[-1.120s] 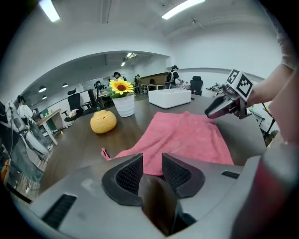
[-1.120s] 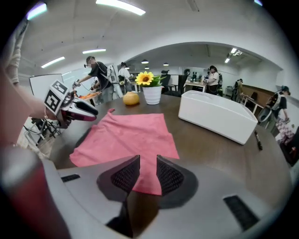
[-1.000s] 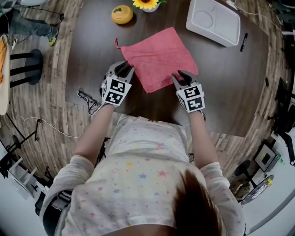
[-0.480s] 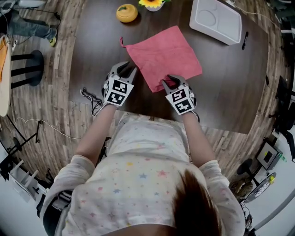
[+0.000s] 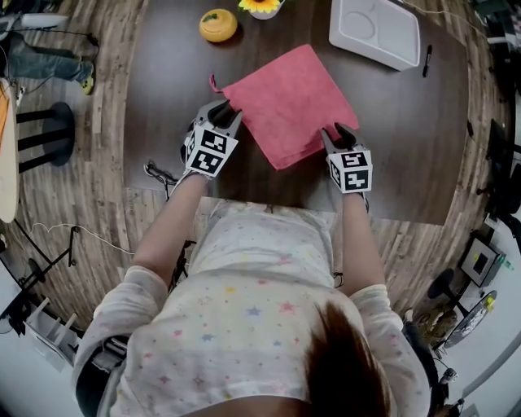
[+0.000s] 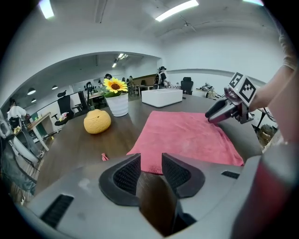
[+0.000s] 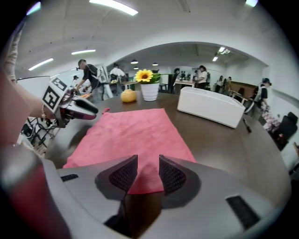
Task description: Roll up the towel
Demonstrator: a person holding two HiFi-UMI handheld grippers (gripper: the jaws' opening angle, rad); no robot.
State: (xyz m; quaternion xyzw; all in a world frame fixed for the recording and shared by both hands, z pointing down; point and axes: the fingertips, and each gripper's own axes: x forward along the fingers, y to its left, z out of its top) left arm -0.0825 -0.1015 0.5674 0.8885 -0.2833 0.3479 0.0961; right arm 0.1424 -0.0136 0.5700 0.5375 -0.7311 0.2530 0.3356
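In the head view, the pink towel [image 5: 289,98] is seen spread flat on the dark table [image 5: 407,155] in the upper middle of the frame, turned so that one corner points toward the bottom of the frame. The left gripper [image 5: 221,109] is held at the towel's left corner and the right gripper [image 5: 339,132] at its lower right edge. A yellow pot [image 5: 217,24] and a white tray [image 5: 374,31] are left well clear along the top. In the left gripper view, the jaws are shown apart with nothing clamped. Only bare table is seen in the gap, and the towel's near edge lies just past the tips in the middle of the frame. In the right gripper view, the jaws are likewise shown apart. A towel corner, slightly humped, is seen in the gap at lower centre, and no pinch on it can be made out. The towel is judged light, soft and limp, likely to sag, bunch and slide on the smooth tabletop. It is best taken at two corners of one edge, thin cloth pinched close to the table, so that an even roll can be started.
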